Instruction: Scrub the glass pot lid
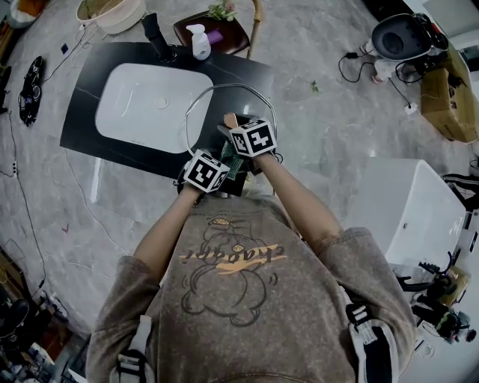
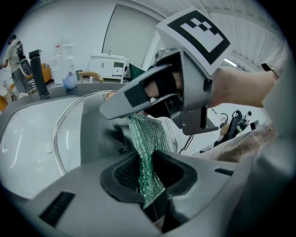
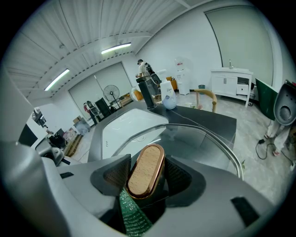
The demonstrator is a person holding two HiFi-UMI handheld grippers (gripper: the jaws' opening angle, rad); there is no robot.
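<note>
Clamping the wooden lid handle, right gripper jaws sit beside left gripper jaws pinching a green cloth.

There were two grippers, one left gripper and one right gripper. There was one lid with one knob, and one scrubber. The one counter had one sink, one faucet and one bottle. One bowl was also there.
</note>
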